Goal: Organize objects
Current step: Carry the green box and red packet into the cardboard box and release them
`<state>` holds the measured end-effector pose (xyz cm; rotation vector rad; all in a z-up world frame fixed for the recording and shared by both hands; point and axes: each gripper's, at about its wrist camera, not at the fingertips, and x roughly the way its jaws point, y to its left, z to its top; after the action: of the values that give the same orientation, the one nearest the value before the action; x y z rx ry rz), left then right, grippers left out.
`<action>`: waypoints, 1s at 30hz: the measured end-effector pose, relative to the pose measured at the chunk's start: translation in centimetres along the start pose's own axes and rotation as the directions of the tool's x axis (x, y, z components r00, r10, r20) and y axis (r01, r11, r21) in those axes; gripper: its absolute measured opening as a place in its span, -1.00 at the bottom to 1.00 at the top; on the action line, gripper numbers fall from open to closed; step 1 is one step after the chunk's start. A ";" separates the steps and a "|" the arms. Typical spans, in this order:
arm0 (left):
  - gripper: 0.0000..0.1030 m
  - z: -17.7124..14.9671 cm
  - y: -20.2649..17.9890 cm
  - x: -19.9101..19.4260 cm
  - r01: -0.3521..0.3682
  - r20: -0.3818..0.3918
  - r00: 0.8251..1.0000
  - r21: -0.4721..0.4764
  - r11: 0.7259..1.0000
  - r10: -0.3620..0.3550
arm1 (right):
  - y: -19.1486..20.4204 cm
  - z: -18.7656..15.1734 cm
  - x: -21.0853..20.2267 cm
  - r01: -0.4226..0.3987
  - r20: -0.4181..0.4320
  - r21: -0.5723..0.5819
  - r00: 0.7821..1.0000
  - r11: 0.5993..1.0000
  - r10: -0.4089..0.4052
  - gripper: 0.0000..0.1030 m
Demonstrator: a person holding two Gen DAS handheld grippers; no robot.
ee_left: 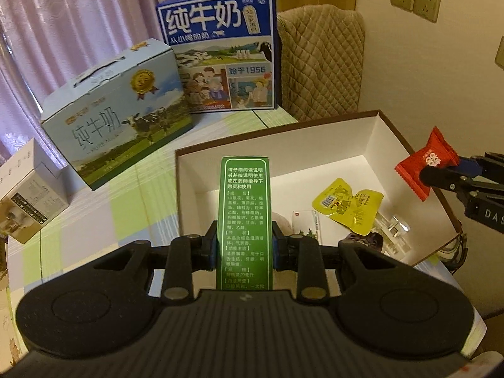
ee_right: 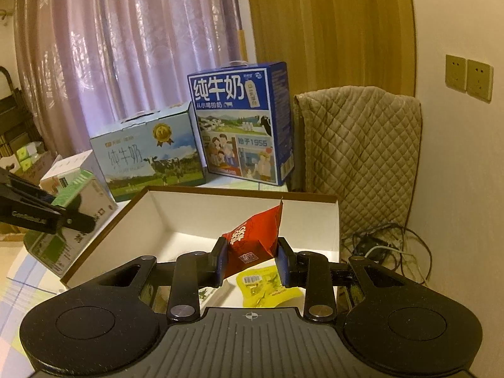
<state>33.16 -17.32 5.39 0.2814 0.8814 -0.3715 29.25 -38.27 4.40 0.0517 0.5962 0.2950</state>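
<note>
My left gripper is shut on a tall green medicine box, held upright over the near left edge of the open white storage box. My right gripper is shut on a red snack packet above the same white box. From the left wrist view the red packet and right gripper hang at the box's right rim. Inside lie a yellow pouch, a white card and a clear plastic item. The yellow pouch shows below the right fingers.
Two milk cartons stand at the back of the checked tablecloth: a light blue one and a taller dark blue one. A small white carton sits far left. A quilted chair back and tangled cables are at the right.
</note>
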 end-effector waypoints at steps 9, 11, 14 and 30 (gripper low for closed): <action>-0.50 1.5 -1.0 3.1 -0.002 -0.050 0.999 0.008 1.000 0.002 | -0.2 0.3 2.8 -0.017 -0.051 0.019 0.999 1.000 0.018 -0.44; -0.50 1.8 -1.1 3.9 -0.007 -0.063 0.998 0.008 1.000 0.008 | -0.1 0.5 3.7 -0.021 -0.068 0.027 0.997 0.999 0.022 -0.44; -0.50 2.2 -1.2 5.1 -0.015 -0.082 0.997 0.007 1.000 0.015 | -0.2 0.8 5.0 -0.034 -0.097 0.065 0.994 0.997 0.041 -0.44; -0.50 3.5 -0.2 10.0 -0.069 -0.118 0.991 -0.041 0.997 0.064 | -1.1 0.9 9.5 -0.065 -0.199 0.303 0.971 0.951 0.130 -0.44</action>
<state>41.35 -20.87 -0.42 0.2922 0.9915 -0.2751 37.47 -36.53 -0.18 0.3422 0.8539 0.3082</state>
